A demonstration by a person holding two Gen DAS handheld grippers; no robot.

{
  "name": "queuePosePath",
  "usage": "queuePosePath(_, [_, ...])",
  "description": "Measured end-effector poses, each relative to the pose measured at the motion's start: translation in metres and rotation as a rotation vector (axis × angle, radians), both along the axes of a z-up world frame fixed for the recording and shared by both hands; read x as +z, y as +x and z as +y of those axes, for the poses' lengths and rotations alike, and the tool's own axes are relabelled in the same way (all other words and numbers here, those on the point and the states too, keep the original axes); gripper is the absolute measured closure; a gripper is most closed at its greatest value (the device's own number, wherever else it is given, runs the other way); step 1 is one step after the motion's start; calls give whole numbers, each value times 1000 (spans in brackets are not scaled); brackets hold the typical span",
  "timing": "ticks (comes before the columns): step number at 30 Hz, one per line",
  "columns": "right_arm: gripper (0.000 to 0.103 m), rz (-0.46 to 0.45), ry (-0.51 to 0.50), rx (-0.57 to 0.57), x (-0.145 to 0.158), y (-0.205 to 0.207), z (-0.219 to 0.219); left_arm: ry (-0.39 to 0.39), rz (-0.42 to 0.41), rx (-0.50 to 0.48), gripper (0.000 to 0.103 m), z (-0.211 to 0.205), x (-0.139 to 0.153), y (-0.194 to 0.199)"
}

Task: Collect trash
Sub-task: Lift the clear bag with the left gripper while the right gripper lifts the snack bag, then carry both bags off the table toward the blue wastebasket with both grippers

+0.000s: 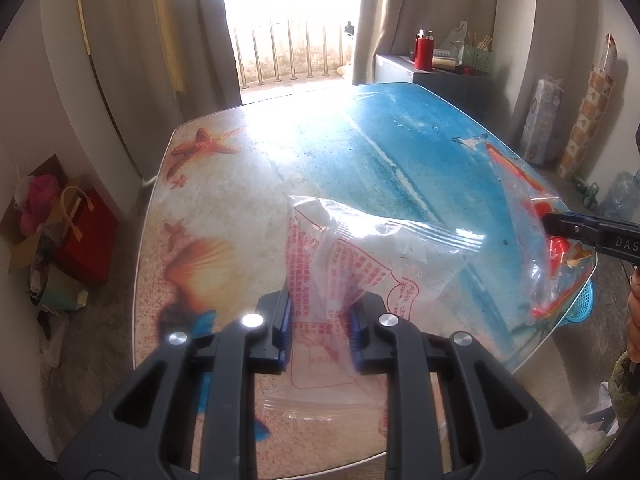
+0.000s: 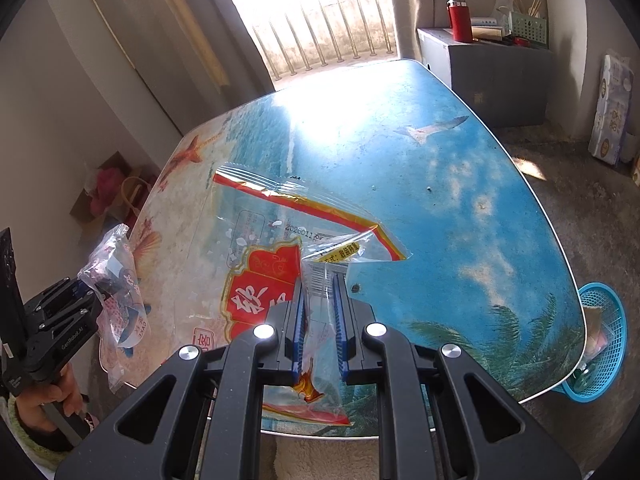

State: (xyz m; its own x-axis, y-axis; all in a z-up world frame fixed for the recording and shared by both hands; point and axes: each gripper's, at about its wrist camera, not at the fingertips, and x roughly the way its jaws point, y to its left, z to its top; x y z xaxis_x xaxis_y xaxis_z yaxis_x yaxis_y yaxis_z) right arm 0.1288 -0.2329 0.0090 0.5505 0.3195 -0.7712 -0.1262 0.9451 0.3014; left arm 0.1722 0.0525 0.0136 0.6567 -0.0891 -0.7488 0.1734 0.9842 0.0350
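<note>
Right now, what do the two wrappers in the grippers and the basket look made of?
Left wrapper: thin clear plastic film, glossy, crinkled, red print. Right wrapper: the same kind of transparent film, red and gold print, table showing through. Basket: probably moulded blue plastic, open mesh.

My left gripper [image 1: 320, 330] is matt black plastic with ribbed blue pads [image 1: 285, 320] and shiny metal pins. It pinches a crinkled, glossy clear plastic wrapper [image 1: 360, 256]. The table [image 1: 248, 184] has a smooth, glossy printed top. The blue basket [image 2: 604, 340] is plastic mesh.
</note>
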Motion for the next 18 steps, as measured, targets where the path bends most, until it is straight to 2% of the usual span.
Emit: queuePosePath(18, [90,-41,51,-35,8,-29,-34,30,-60,-32,83,-33,22,-29])
